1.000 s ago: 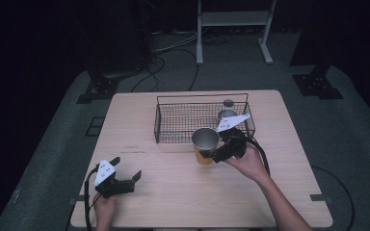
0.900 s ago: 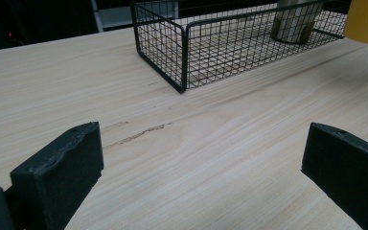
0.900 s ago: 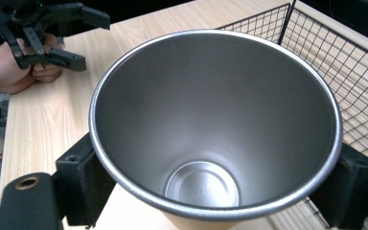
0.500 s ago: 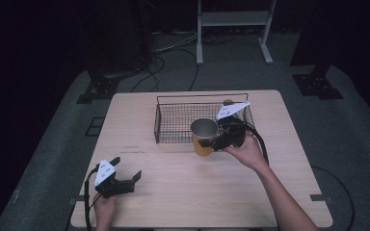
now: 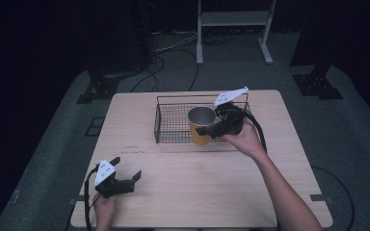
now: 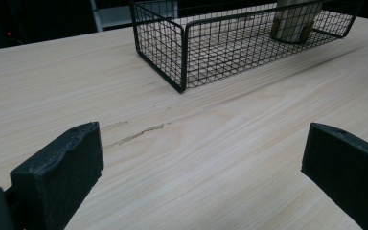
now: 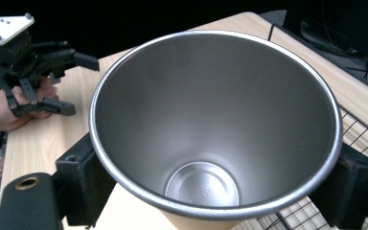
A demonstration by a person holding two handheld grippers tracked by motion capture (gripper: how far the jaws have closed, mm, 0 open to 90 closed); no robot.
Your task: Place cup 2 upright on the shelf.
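Since the earlier frames the right tongs (image 5: 211, 131) and the cup (image 5: 202, 126) are shifting up the frame, from the desk's middle to the basket's front wall; the left tongs (image 5: 134, 179) are keeping their place at lower left.

Desk (image 5: 183, 202): pale wood, filling the centre of the high view, dark floor surrounding it.

Basket (image 5: 171, 122): black wire, shallow, rectangular, sitting in the upper middle of the desk. In the left gripper view it is lying across the top of the frame, and a second metal container (image 6: 294, 21) is standing inside it at upper right, cut off by the frame edge.

Cup: steel inside, yellowish outside, upright, mouth open to the camera. In the high view it is overlapping the basket's front wall, right of centre. Whether it is over the basket or just before it, cannot tell.

Right tongs: clenching the cup, one black pad pressing each side of its wall below the rim, plain in the right gripper view. Hand (image 5: 243, 139) entering from lower right.

Left tongs: released, jaws standing wide apart with bare desk between them in the left gripper view, resting low at the lower left of the desk, well apart from the basket.
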